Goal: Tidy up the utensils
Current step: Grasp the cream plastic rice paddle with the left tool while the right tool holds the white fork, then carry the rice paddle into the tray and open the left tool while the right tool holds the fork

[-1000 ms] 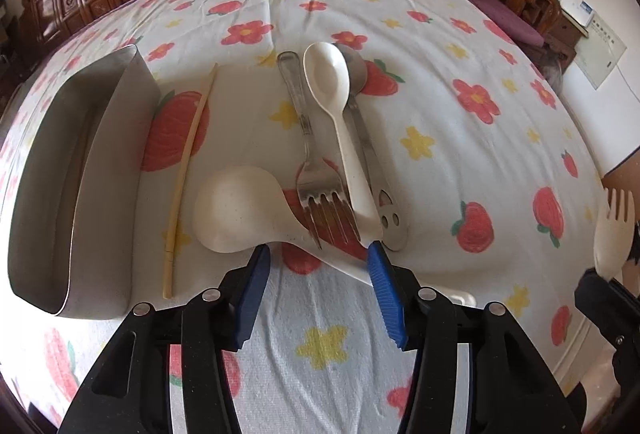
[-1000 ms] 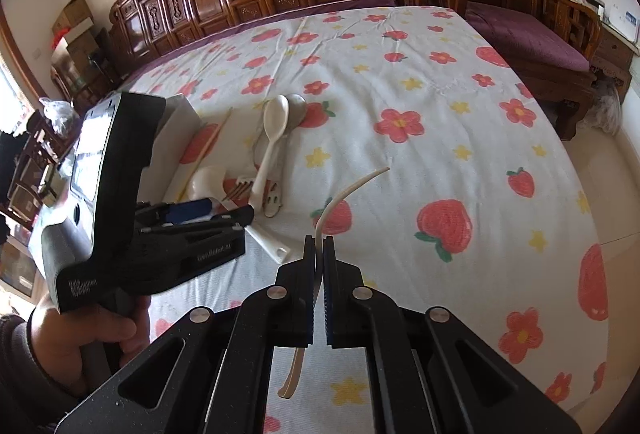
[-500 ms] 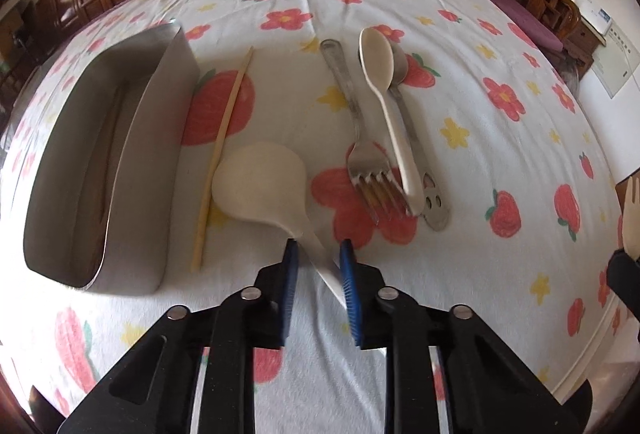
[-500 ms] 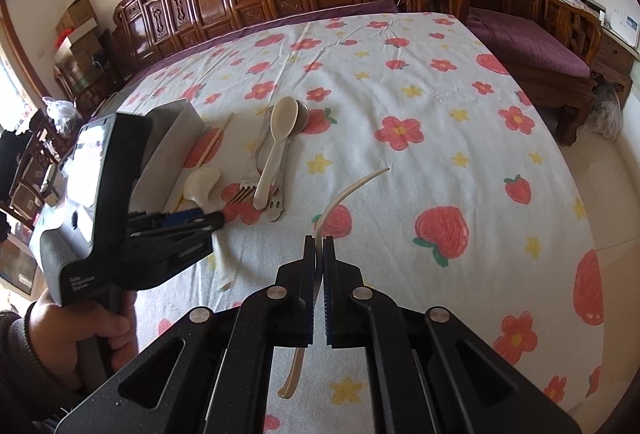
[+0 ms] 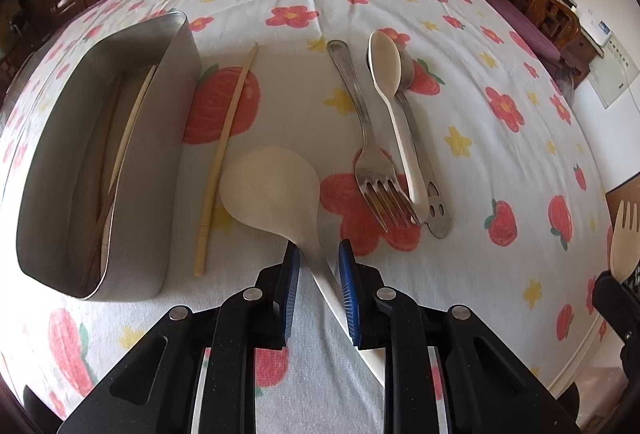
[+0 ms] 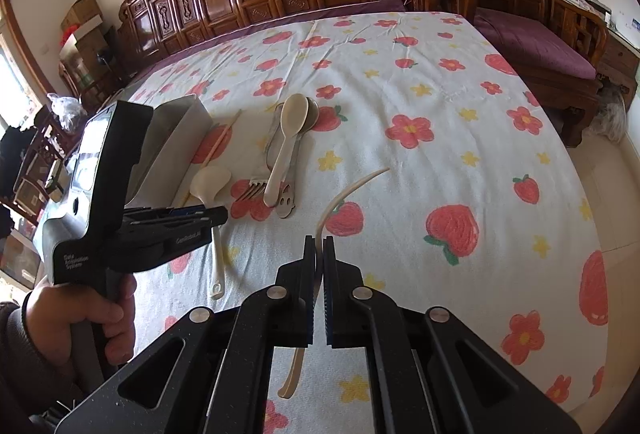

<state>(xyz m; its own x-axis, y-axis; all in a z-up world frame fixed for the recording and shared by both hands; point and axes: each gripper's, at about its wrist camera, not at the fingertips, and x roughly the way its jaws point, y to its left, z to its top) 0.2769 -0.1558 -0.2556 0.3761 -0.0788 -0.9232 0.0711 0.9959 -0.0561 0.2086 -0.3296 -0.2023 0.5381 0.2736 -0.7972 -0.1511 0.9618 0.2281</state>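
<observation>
The left gripper (image 5: 318, 254) has its blue pads closed in on the slanting handle of the cream rice paddle (image 5: 272, 189), whose broad blade lies on the flowered tablecloth (image 5: 460, 81) just ahead of the fingertips; whether both pads actually press the handle cannot be told for sure. Beside the blade to the left lies a single chopstick (image 5: 226, 149), and beyond that a steel tray (image 5: 176, 113) with another chopstick (image 5: 128, 129) inside it. To the right of the paddle lie a metal fork (image 5: 368, 137), a cream spoon (image 5: 394, 105) and, partly under the spoon, a metal spoon (image 5: 416, 137) with a smiley-face handle end.

The right gripper (image 6: 319, 262) is clamped shut on the handle of a cream plastic fork (image 6: 348, 191), held clear of the tablecloth. In the right wrist view, a hand (image 6: 76, 310) grips the left gripper's handle.
</observation>
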